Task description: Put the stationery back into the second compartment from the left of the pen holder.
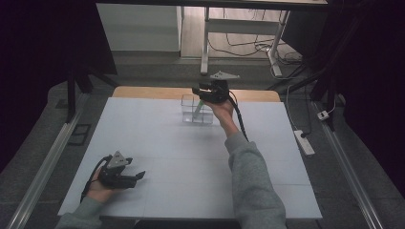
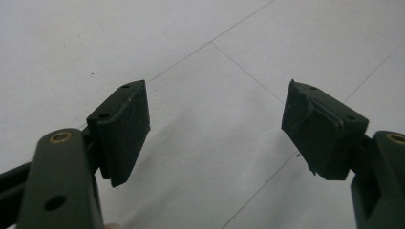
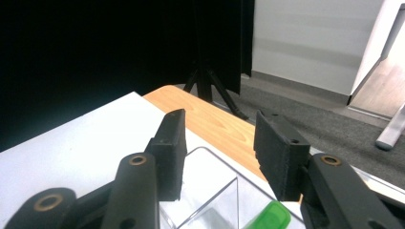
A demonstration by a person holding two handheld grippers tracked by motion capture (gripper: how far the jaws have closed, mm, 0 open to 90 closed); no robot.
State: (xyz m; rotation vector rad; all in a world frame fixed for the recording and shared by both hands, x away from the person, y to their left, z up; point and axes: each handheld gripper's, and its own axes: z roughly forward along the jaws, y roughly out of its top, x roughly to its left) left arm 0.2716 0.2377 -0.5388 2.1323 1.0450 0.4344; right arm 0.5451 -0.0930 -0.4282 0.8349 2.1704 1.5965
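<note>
Right gripper (image 1: 206, 95) is held above a clear box (image 1: 197, 110) at upper centre, jaws apart and empty; a green item (image 3: 271, 215) stands inside, apparently just released or targeted. Left gripper (image 1: 136, 177), jaws wide apart, is parked on the white table (image 1: 167, 157) at lower left.

Matt white sheeting (image 1: 157, 138) over the table, smooth, crossed by thin seams; bare wood (image 3: 215, 121) at the 12 o'clock edge, warm and lightly grained. Clear glossy plastic for the box (image 1: 191, 116), glass-like walls. Shiny green plastic on the item (image 3: 272, 217) inside. Matt black plastic on the left gripper (image 2: 215, 131) and right gripper (image 3: 219, 152), pads (image 3: 272, 152) finely textured, brass-coloured pivot rivets. Grey knit cloth sleeve (image 1: 250, 176).
</note>
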